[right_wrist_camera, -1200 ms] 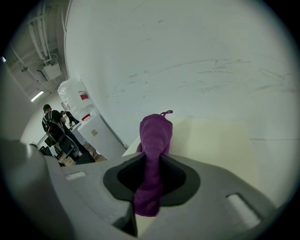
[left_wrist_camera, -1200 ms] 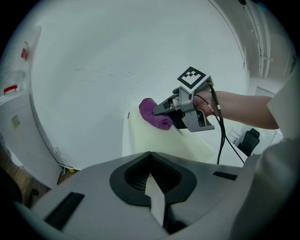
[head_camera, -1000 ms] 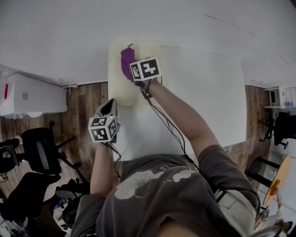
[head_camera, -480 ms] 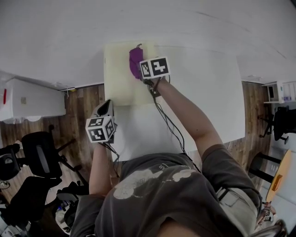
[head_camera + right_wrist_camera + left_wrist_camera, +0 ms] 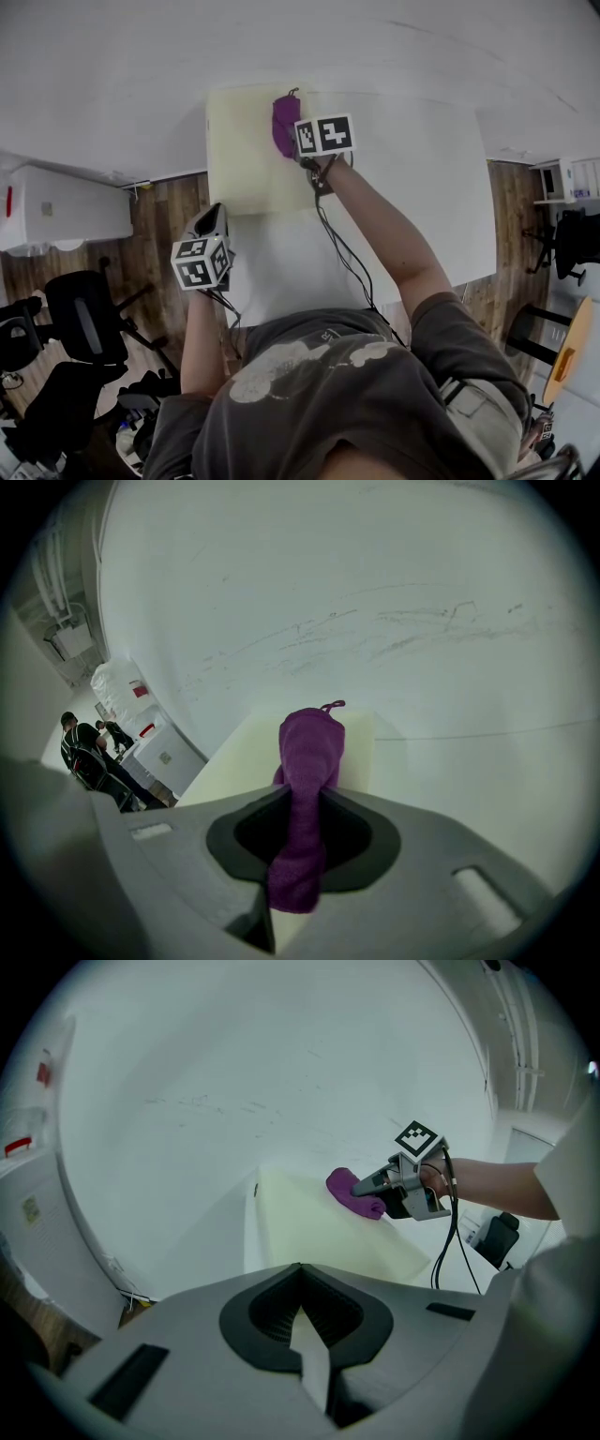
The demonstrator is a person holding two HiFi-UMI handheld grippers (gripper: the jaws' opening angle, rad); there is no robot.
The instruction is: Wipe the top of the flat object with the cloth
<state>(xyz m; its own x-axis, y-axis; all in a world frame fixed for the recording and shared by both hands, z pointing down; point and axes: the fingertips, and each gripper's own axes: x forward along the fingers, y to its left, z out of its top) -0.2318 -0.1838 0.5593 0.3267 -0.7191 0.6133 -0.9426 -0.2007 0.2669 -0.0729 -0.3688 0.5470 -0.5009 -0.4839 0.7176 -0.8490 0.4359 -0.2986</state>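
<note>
Hidden, cropped and too-small bits

Head view: tips of the right tool (image 5: 302,157) and the near end of the cloth (image 5: 284,124) sit under its marker cube (image 5: 324,136); the person's head is cut by the bottom edge. Left gripper view: body of the left tool (image 5: 302,1335) covers the near part of the flat pad (image 5: 309,1232). Right gripper view: people (image 5: 89,738) at far left are too small to detail.

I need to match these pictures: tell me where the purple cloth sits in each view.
Head view: purple cloth top centre, on the pale board.
Left gripper view: cloth right of centre, on the board.
Right gripper view: cloth centre, clamped in the jaws.
Shared landmark: the pale board.
</note>
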